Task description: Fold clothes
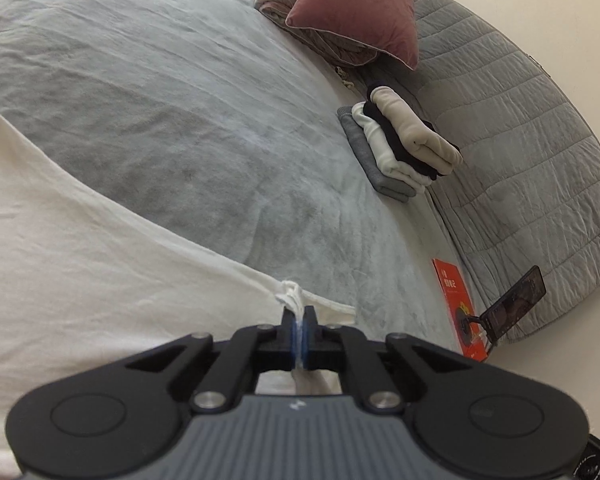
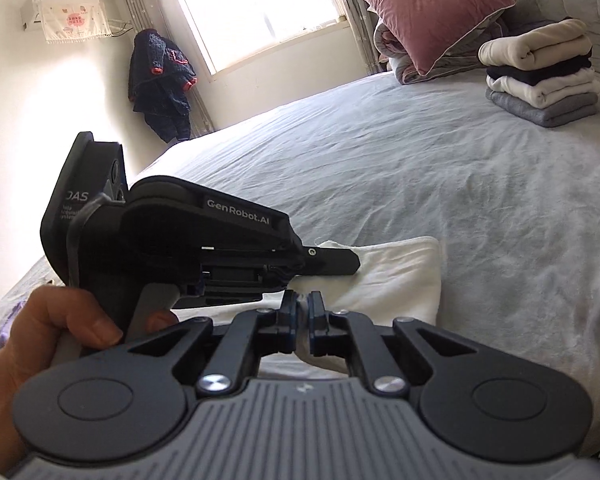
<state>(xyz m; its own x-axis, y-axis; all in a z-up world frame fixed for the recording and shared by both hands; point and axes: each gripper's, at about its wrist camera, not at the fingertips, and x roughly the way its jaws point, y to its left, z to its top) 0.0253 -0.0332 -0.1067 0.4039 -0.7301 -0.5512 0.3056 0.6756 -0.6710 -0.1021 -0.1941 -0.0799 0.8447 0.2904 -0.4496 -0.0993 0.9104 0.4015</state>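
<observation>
A stack of folded clothes and a pink pillow sit at the far side of the grey bed. Near its front edge, the left gripper and right gripper each pinch the white garment tightly.

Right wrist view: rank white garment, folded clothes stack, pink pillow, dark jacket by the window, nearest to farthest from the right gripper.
1. white garment: pinched in the right gripper, bottom centre.
2. folded clothes stack: on the bed, upper right.
3. pink pillow: just behind the stack, top right.
4. dark jacket: hanging in the far corner, upper left.
</observation>
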